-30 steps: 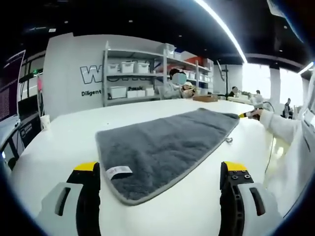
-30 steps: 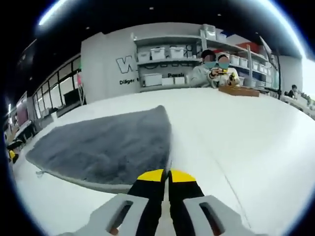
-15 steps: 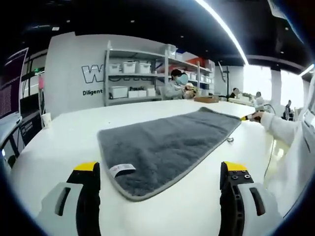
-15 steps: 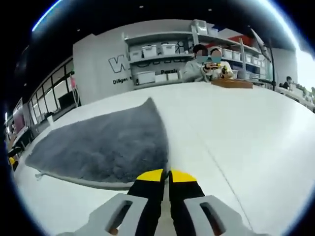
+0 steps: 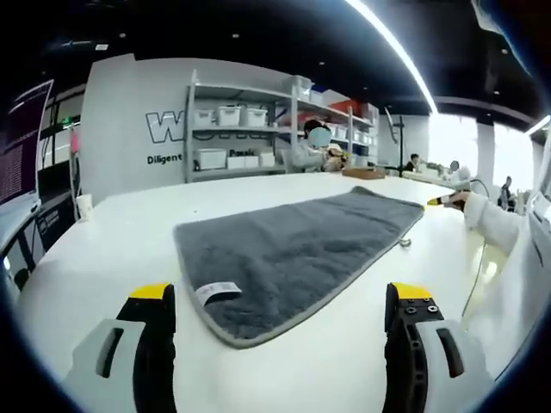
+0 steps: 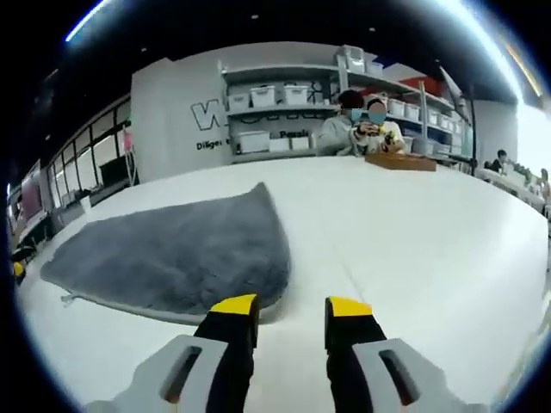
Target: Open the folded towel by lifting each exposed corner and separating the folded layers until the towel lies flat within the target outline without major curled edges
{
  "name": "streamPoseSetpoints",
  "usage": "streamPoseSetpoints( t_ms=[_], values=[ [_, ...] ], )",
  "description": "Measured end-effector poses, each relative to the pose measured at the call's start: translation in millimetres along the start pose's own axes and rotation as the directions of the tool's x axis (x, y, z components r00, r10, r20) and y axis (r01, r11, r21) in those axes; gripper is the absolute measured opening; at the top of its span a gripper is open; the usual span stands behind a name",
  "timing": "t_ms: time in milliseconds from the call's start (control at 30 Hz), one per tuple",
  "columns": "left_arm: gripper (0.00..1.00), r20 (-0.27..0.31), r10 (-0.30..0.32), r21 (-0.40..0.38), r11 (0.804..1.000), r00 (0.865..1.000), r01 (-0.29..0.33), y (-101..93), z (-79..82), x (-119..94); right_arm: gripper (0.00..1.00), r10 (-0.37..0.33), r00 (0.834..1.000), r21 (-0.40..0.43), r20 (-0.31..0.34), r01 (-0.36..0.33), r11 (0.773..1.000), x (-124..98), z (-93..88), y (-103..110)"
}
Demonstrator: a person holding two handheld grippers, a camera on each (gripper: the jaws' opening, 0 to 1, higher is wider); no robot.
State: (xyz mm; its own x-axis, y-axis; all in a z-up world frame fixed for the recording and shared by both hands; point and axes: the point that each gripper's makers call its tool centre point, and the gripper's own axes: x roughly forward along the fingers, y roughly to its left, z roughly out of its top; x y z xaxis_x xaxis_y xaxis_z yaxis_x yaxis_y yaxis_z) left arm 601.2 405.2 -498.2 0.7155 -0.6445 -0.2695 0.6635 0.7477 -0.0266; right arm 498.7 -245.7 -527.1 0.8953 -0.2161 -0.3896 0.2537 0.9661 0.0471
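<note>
Towel (image 5: 293,258) lies spread flat on table (image 5: 112,249), 12 o'clock of both grippers. Left gripper (image 5: 280,297) wide open, empty; right gripper (image 6: 291,307) part open, empty, at towel edge. Unfolding looks done; next: check edges.

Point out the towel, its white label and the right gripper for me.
towel (image 5: 297,249), left gripper view, middle of grey pile.
white label (image 5: 217,292), left gripper view, tag at near corner.
right gripper (image 6: 290,308), right gripper view, between yellow tips.

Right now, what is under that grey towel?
The grey towel lies spread on the white table. Bare tabletop shows around it; whatever sits beneath the cloth is covered.
</note>
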Motion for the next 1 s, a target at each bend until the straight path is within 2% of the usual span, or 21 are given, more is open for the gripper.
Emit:
streamPoseSetpoints(
  t_ms=[67,167,333,367,500,567,733,800,1000],
  values=[
    [1.0,0.0,-0.001,-0.002,1.0,1.0,0.001,-0.2,-0.6,1,0.43,0.021,1.0,-0.038,0.021,-0.02,0.999,-3,6.7,7],
    [1.0,-0.004,-0.001,-0.001,1.0,1.0,0.001,0.0,-1.2,2,0.52,0.078,0.995,-0.12,0.057,-0.071,0.99,-14,22.2,29],
    [1.0,-0.006,-0.006,0.0,1.0,1.0,0.006,0.9,0.9,4,0.68,0.187,0.977,-0.169,0.102,-0.168,0.971,-27,42.4,71],
    [1.0,-0.006,-0.006,0.001,1.0,1.0,0.006,1.5,1.6,5,0.7,0.191,0.976,-0.174,0.103,-0.171,0.97,-28,43.2,73],
    [1.0,-0.006,-0.013,0.012,1.0,1.0,0.013,6.3,6.8,8,0.83,0.259,0.961,-0.207,0.095,-0.235,0.95,-34,48.7,103],
    [1.0,-0.005,-0.021,0.015,1.0,1.0,0.021,9.0,9.0,11,0.86,0.29,0.953,-0.213,0.092,-0.266,0.94,-37,49.7,115],
    [1.0,-0.013,-0.058,0.019,0.998,0.998,0.059,17.0,13.9,23,0.98,0.324,0.943,-0.26,0.072,-0.296,0.919,-42,49.6,136],
    [1.0,-0.016,-0.071,0.024,0.997,0.997,0.071,22.3,18.0,29,0.99,0.343,0.938,-0.279,0.05,-0.317,0.907,-45,46.7,144],
    [1.0,-0.029,-0.13,0.04,0.991,0.991,0.131,47.0,33.9,56,0.99,0.367,0.929,-0.288,0.037,-0.342,0.895,-47,43.2,153]
  ],
)
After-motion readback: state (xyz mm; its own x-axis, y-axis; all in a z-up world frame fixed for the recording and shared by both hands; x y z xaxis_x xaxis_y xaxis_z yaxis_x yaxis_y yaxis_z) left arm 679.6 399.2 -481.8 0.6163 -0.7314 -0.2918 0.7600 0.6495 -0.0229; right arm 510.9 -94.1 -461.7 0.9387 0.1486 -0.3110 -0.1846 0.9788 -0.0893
